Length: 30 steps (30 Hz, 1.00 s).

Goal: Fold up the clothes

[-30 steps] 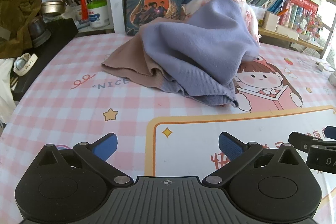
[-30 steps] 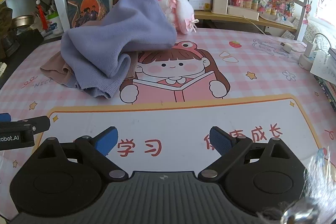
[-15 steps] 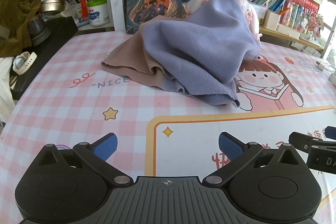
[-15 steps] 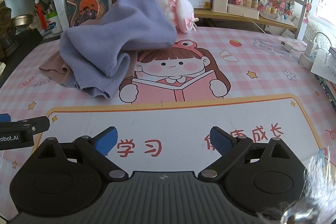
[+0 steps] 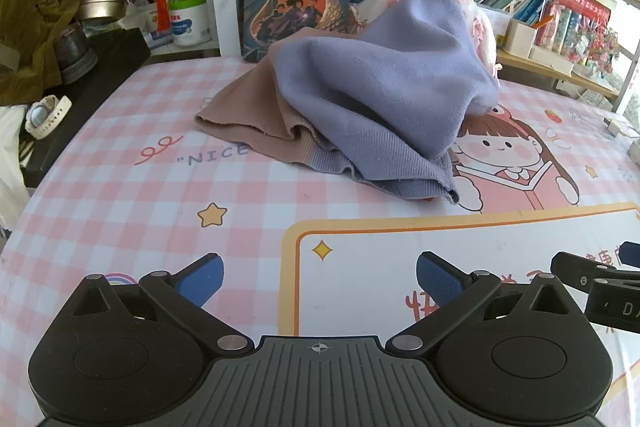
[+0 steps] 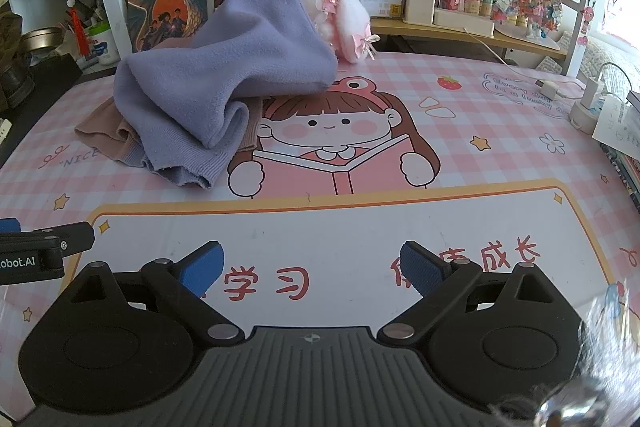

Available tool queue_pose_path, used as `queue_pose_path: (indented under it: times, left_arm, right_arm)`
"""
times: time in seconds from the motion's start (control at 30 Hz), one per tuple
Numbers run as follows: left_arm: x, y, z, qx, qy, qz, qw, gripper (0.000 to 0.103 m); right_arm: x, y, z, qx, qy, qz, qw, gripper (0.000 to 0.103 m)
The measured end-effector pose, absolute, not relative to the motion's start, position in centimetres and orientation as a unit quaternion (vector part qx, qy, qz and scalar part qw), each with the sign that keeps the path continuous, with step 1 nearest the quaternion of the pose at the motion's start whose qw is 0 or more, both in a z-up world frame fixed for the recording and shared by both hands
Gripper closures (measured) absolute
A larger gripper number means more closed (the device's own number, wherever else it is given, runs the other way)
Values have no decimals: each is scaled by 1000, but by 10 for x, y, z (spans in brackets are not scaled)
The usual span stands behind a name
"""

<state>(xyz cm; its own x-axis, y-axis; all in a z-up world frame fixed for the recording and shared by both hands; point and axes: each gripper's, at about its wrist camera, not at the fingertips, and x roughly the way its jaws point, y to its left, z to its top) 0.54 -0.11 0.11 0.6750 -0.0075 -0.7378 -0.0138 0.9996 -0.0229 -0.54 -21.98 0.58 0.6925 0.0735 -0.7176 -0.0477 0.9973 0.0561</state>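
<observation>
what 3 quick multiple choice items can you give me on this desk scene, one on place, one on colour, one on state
1. Where does the clothes pile lie?
A. on the desk mat, ahead of both grippers
B. on the bookshelf
C. between the right gripper's jaws

2. What colour is the top garment?
A. green
B. lavender
C. red

3. How do the left gripper and right gripper stand?
A. both shut on cloth
B. one open, one shut
C. both open, holding nothing

Answers: 1 A, the pile rests on the desk mat beyond the jaws; 2 B, lavender knit lies over a brown garment; 3 C, jaws spread wide with only mat between.
</observation>
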Motion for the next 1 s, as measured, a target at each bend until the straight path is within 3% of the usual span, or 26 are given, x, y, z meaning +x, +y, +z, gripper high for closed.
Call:
queue_pose_path:
  times: [1.0]
  left_arm:
    - [1,-1,6,-7,400,7,916,0]
  right_arm:
    - [-11,-220,9,19,386,35,922,7]
